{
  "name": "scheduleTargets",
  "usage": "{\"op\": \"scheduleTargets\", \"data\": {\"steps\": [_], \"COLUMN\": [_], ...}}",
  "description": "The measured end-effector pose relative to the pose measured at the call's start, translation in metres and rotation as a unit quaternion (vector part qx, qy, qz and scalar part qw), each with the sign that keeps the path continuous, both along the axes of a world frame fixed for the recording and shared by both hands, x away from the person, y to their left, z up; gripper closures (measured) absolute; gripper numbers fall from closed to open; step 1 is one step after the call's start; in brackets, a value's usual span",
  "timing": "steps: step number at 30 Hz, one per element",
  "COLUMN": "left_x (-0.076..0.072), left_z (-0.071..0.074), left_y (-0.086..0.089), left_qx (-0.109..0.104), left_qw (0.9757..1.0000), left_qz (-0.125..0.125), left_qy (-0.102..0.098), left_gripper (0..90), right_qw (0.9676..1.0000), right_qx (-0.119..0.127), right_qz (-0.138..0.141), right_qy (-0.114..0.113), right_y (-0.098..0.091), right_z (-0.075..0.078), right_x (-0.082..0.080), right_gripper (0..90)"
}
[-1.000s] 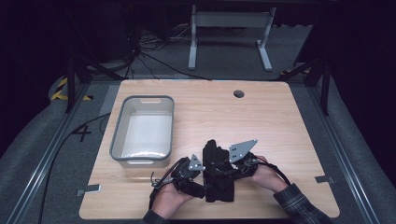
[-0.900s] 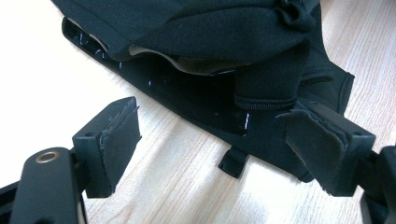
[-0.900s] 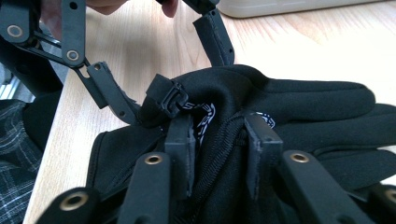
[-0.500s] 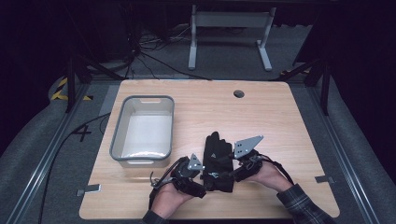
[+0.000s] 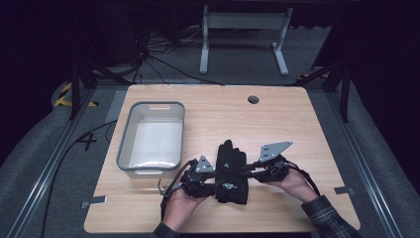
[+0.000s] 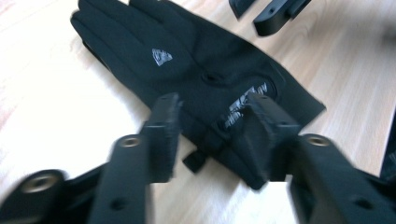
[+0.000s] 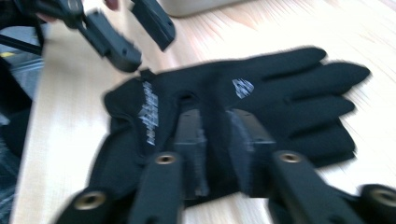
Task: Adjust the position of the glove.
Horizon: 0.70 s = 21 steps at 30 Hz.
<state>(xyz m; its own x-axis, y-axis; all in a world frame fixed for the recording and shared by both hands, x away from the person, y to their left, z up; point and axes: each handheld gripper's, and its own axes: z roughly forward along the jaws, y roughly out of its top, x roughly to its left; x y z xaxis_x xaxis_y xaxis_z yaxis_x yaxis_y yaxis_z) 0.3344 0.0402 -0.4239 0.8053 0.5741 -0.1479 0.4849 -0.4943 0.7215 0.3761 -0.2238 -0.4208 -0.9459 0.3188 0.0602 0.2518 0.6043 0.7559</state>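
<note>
Glove [image 5: 231, 171] shifted slightly right and straightened since 1 s ago, now lying flat on the bench [image 5: 297, 124] with its fingers pointing away from the person. Left gripper [image 5: 200, 174] sits at the glove's left edge by the cuff, right gripper [image 5: 252, 171] at its right edge. In the left gripper view its 2 fingers [image 6: 164, 135] stand apart, over the cuff end, not closed on it. In the right gripper view its fingers [image 7: 189, 140] also stand apart, low over the glove's back; contact unclear. Grey bin [image 5: 126, 148] sits just left of the left gripper.
</note>
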Motion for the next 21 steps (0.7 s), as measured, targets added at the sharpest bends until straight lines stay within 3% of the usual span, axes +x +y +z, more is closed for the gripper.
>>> {"op": "scheduleTargets", "data": {"steps": [4, 7, 13, 21], "left_x": [0.01, 0.019, 0.028, 0.036], "left_z": [-0.002, -0.009, -0.019, -0.024], "left_y": [-0.011, -0.019, -0.031, -0.04], "left_qx": [0.02, 0.036, 0.063, 0.075], "left_qw": [0.9998, 0.9992, 0.9979, 0.997], "left_qz": [0.007, 0.014, 0.004, -0.008], "left_qy": [-0.003, 0.006, 0.018, 0.017], "left_gripper": [80.7, 83.7, 83.7, 86.6], "right_qw": [0.9999, 0.9998, 0.9995, 0.9988], "right_qx": [-0.003, -0.006, -0.027, -0.043], "right_qz": [-0.016, -0.017, -0.01, -0.002], "right_qy": [0.003, 0.006, 0.014, 0.025], "right_y": [-0.003, -0.002, 0.005, 0.007], "right_z": [-0.007, -0.012, -0.024, -0.031], "right_x": [0.005, 0.007, 0.009, 0.007], "right_gripper": [89.1, 89.4, 89.5, 89.8]}}
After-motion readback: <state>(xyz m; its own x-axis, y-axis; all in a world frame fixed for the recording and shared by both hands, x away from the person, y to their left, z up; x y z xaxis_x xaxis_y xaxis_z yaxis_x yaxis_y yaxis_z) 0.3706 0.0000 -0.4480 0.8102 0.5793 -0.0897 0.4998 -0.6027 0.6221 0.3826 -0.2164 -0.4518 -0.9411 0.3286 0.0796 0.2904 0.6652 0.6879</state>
